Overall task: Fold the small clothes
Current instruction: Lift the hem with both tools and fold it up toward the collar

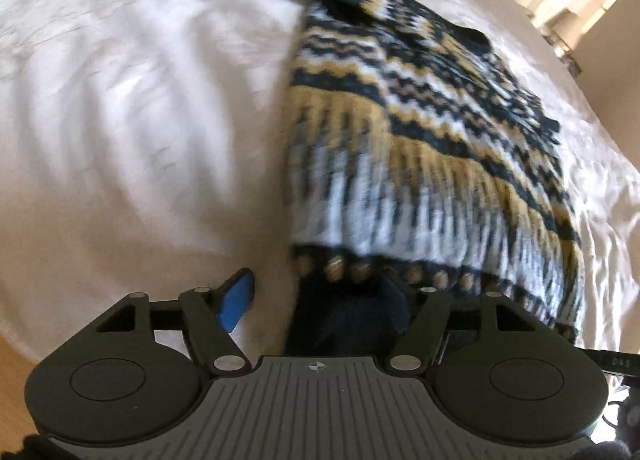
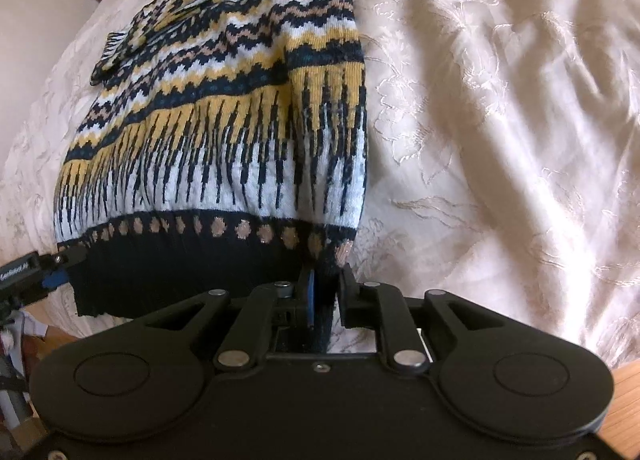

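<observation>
From the left wrist, one patterned knitted sweater (image 1: pixel 420 119) lies spread on the white bedspread (image 1: pixel 120 99) ahead of the left gripper (image 1: pixel 320 292), whose jaws stand released, the dark hem lying loose between them. It looks soft, thick and floppy, probably light but clingy, so the ribbed hem corners seem the best hold.

From the right wrist, the same sweater (image 2: pixel 224 119) stretches ahead and leftward; the right gripper (image 2: pixel 326 288) is clenched on the hem's corner. Count: one sweater, two grippers, one bed.
</observation>
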The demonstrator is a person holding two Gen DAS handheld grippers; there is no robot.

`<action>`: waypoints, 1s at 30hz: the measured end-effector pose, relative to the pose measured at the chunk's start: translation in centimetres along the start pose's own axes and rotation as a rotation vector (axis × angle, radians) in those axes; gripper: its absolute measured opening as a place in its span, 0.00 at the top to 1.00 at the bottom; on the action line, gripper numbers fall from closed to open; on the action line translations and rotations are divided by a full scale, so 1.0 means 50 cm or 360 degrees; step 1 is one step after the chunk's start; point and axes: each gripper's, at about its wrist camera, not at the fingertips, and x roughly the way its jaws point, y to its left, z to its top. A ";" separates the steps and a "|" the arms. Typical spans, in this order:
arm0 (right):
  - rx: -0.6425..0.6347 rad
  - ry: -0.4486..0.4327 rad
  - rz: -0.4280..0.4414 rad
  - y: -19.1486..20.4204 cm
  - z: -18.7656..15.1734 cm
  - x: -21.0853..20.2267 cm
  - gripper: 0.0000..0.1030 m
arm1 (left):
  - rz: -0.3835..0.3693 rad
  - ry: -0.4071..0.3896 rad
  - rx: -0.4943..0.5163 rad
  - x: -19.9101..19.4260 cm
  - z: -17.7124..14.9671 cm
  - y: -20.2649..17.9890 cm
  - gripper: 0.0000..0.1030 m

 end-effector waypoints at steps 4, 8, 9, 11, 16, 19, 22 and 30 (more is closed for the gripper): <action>0.0001 0.0002 -0.0001 0.001 0.001 0.001 0.77 | -0.0089 0.0024 0.0098 0.032 0.022 -0.043 0.35; 0.0016 -0.0004 0.0017 0.000 0.003 0.002 0.72 | -0.0107 0.0037 0.0090 0.036 0.019 -0.047 0.37; 0.0031 -0.0013 0.0030 -0.002 0.003 0.000 0.63 | -0.0113 0.0038 0.0086 0.030 0.017 -0.040 0.43; 0.0068 -0.0034 0.0059 -0.007 0.002 -0.002 0.48 | -0.0095 0.0048 0.0101 0.023 0.013 -0.033 0.56; 0.0148 -0.0033 0.0111 -0.014 -0.001 0.013 0.41 | -0.0102 0.0090 0.0145 0.015 0.011 -0.016 0.73; 0.0185 -0.0017 0.0143 -0.014 0.000 0.024 0.45 | -0.0107 0.0097 0.0169 0.010 0.012 -0.019 0.78; 0.0168 0.0028 0.0185 -0.005 0.005 0.025 0.87 | -0.0123 0.0095 0.0183 -0.003 0.016 -0.021 0.84; 0.0195 -0.0173 0.0439 0.020 0.050 -0.079 0.87 | -0.0246 -0.0067 0.0080 -0.080 0.067 -0.034 0.85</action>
